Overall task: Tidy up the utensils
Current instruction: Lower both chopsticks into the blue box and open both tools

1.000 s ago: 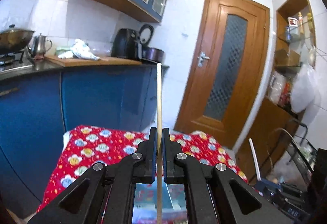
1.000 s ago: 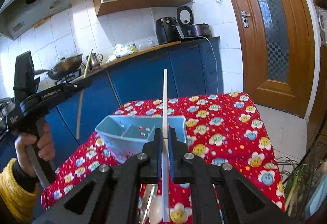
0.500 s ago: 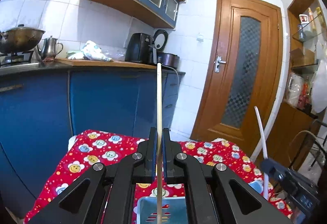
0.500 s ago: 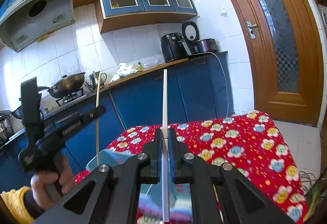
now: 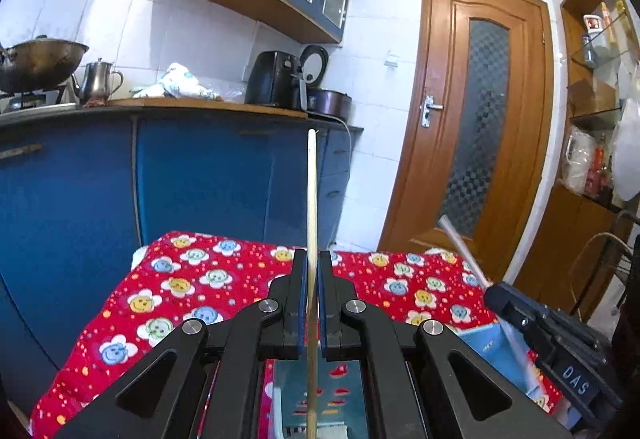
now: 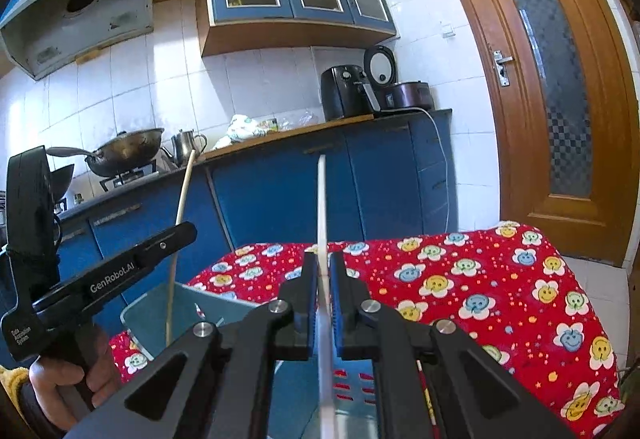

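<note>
- Quick update: over the last second we've brought both sticks in over the bin (image 6: 160, 313), the blue box sitting on the red flowered cloth (image 6: 500, 279). A second ago the bin sat out ahead of the right gripper; now it's right under both.
- Left gripper (image 5: 312, 279) is clenched on the wooden chopstick (image 5: 311, 199). It stands upright, and its lower end already hangs inside the bin walls in the left view.
- Right gripper (image 6: 322, 279) is clenched on the white chopstick (image 6: 321, 207), also upright, with its bottom end down over the bin, past the bottom of the view.
- From the right view the wooden one has sunk, its low end now behind the bin's near wall.
- We'd say that means we're basically at the drop: both are lined up over the bin, so letting go should come next.
- Only worry: they're tall and thin, so they could tip over the rim when released.
</note>
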`<action>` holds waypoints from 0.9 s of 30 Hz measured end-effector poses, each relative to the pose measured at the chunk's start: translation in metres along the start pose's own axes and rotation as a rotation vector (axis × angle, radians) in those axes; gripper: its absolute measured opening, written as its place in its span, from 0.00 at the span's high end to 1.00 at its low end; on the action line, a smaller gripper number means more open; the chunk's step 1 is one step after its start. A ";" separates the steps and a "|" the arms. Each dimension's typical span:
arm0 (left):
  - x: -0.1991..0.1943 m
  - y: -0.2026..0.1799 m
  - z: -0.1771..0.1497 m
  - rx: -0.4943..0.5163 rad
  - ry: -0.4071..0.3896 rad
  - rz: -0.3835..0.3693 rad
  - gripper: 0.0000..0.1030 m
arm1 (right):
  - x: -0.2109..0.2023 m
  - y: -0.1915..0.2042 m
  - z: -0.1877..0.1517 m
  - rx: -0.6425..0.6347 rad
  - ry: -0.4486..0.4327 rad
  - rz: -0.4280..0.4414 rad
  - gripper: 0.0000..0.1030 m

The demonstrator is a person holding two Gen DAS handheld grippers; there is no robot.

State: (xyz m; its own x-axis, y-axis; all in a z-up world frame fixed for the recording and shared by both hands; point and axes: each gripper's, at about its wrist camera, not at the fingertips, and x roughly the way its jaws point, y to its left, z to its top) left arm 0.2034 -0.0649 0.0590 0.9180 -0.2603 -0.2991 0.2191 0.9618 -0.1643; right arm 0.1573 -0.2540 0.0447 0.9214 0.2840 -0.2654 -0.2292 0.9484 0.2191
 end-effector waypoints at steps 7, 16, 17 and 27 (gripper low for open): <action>-0.004 0.002 -0.003 -0.018 0.032 -0.018 0.96 | -0.006 0.001 -0.001 -0.018 0.043 -0.023 0.92; -0.013 -0.004 -0.004 -0.001 0.046 -0.048 0.96 | -0.011 0.001 0.002 -0.025 0.094 -0.027 0.97; -0.013 -0.004 -0.004 -0.003 0.048 -0.052 0.95 | -0.012 0.002 0.003 -0.025 0.094 -0.027 0.97; -0.012 0.006 -0.008 -0.043 0.096 -0.067 0.82 | -0.034 0.009 0.028 -0.030 0.011 -0.017 0.98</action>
State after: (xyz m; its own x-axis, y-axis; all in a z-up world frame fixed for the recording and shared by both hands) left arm 0.1909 -0.0568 0.0546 0.8654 -0.3332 -0.3742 0.2632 0.9378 -0.2263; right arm 0.1323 -0.2595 0.0822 0.9219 0.2692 -0.2787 -0.2232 0.9569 0.1859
